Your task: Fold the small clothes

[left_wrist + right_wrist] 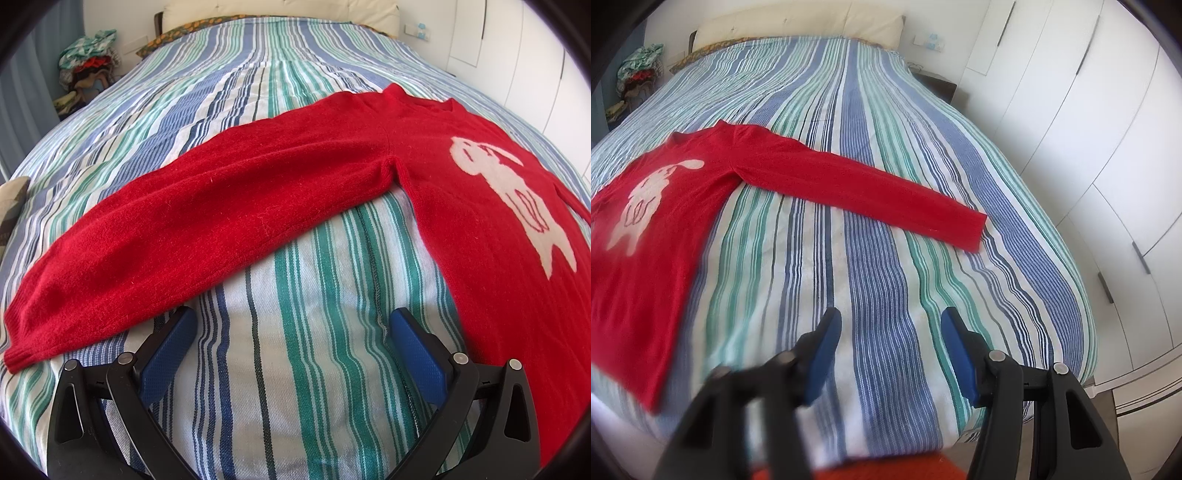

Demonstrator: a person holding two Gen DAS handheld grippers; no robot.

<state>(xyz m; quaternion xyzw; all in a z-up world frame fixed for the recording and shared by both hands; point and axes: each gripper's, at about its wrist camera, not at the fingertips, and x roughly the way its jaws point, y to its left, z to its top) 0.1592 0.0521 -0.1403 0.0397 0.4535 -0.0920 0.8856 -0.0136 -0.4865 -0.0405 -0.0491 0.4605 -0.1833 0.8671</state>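
1. Red sweater (332, 192): lying flat on the striped bedspread (314, 369), sleeves outstretched.
2. Handling: likely draping softly, light; sleeve cuff (975, 229) offering the best hold.
3. Left gripper (291, 325), right gripper (890, 325): both gaping, gripping nothing.

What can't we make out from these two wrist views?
- Red sweater hem: cut off at the right and bottom edge in the left wrist view; blurred at the left edge in the right wrist view.
- Pile of clothes beside the bed: too small and far in both views to tell single items.
- Left finger of the right gripper: blurred.
- Orange patch, right wrist view: cut off by the bottom edge, unidentifiable.
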